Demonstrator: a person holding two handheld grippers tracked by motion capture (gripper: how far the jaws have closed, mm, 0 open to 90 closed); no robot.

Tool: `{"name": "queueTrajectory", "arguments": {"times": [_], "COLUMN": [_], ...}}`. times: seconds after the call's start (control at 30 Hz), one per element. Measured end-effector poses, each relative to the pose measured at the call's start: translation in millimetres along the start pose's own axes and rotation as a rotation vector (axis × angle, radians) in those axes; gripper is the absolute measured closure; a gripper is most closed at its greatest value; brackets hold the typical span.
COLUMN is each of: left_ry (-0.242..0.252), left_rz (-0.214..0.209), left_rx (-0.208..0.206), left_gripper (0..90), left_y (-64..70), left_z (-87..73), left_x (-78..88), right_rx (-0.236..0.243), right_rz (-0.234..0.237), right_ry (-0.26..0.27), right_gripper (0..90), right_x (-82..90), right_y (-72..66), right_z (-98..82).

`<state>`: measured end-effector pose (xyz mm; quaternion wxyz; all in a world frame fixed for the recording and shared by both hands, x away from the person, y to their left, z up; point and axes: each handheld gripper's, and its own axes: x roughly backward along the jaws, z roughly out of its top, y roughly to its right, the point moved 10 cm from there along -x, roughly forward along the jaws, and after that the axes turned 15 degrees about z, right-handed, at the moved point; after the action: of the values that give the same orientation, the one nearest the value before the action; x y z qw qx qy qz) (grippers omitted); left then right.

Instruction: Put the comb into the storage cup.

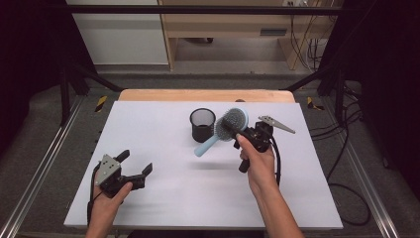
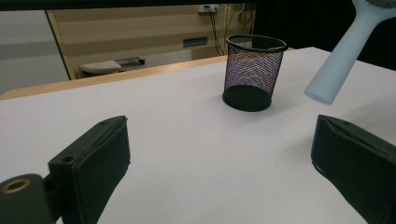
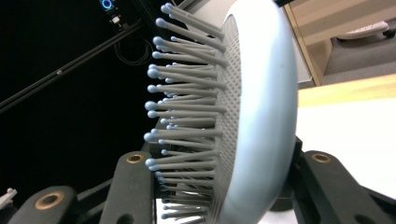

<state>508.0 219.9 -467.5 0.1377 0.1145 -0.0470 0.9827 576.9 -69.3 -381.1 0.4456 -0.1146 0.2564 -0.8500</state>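
Hidden: lower part of hairbrush point(image 3: 254, 116) head buried between right jaws in right gripper view; handle end cut off at top edge in left gripper view.
Right gripper point(image 1: 236, 135): raised above table point(image 1: 148, 124), clamped on brush head, bristles against one pad, back against the other.
Hairbrush place: in the air just right of mesh cup point(image 1: 202, 125), toward far edge, handle slanting down-left.
Left gripper point(image 1: 134, 163): low near front-left corner, jaws wide apart, nothing between, aimed at cup.
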Motion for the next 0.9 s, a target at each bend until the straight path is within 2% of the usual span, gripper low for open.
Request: {"name": "queueTrajectory", "arguments": {"times": [0.33,0.63,0.9], "left_ry": [0.006,0.010,0.008], "left_rz": [0.006,0.002,0.026], "left_rx": [-0.025,-0.030,-0.025], "left_gripper": [4.3,4.2,4.2], "left_y": [1.2,1.1,-5.0], "left_z": [0.6,1.5,0.4], "left_x": [-1.4,-2.5,-3.3], "right_rx": [0.042,0.055,0.086], "right_rz": [0.001,-0.005,-0.020], "right_ry": [0.019,0.024,0.015], "right_gripper": [55.0,54.7,54.6], "right_x": [-14.4,-27.1,-39.4], "right_y": [-8.7,-7.3,-10.0], "right_z": [42.7,59.3,71.7]}}
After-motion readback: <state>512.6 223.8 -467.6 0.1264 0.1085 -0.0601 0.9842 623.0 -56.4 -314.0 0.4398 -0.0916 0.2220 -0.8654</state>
